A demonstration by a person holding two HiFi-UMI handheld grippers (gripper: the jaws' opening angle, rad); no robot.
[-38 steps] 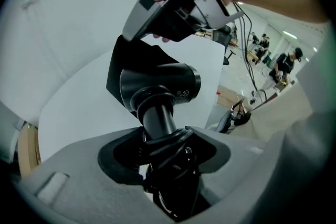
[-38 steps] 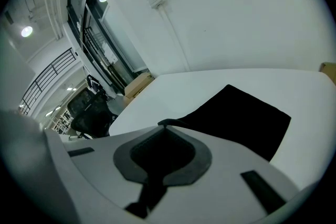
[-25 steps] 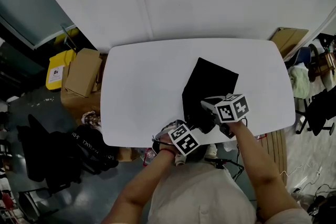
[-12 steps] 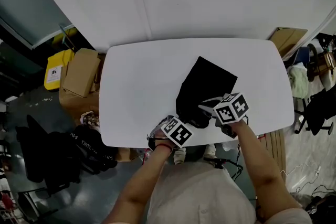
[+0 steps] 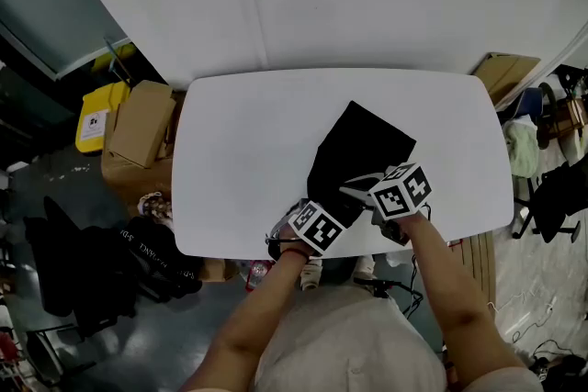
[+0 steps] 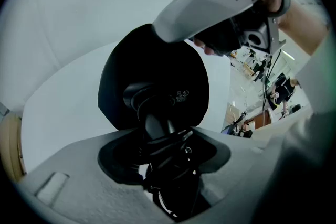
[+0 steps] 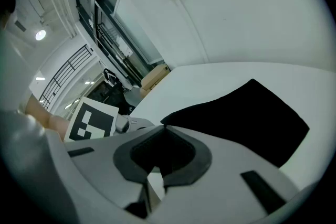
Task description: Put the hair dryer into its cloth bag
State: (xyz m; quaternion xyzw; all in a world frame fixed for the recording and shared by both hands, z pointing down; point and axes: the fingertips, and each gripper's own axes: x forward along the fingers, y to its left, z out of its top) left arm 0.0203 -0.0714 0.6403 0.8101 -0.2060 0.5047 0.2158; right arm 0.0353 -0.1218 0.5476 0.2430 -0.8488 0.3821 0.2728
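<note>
Head view: a flat black cloth bag (image 5: 367, 138) lies aslant on the right half of the white rounded table (image 5: 239, 142). Its near end is close to the table's near edge, where my left gripper (image 5: 323, 220) and right gripper (image 5: 361, 188) meet it. Open white top spreads to the left and on the far side, while brown cardboard boxes (image 5: 142, 128) and a yellow bin (image 5: 96, 115) stand on the floor just off the left end. Left gripper view: my jaws are clamped on the handle of the black hair dryer (image 6: 157, 126), cord bunched about it, its head at the bag's rounded mouth; black on black, how far inside I cannot tell. The right gripper reaches in from the upper right to the mouth's top rim. Right gripper view: my jaws are pressed together on the bag's near edge, and the rest of the cloth lies flat, well short of the table's far edge.
</note>
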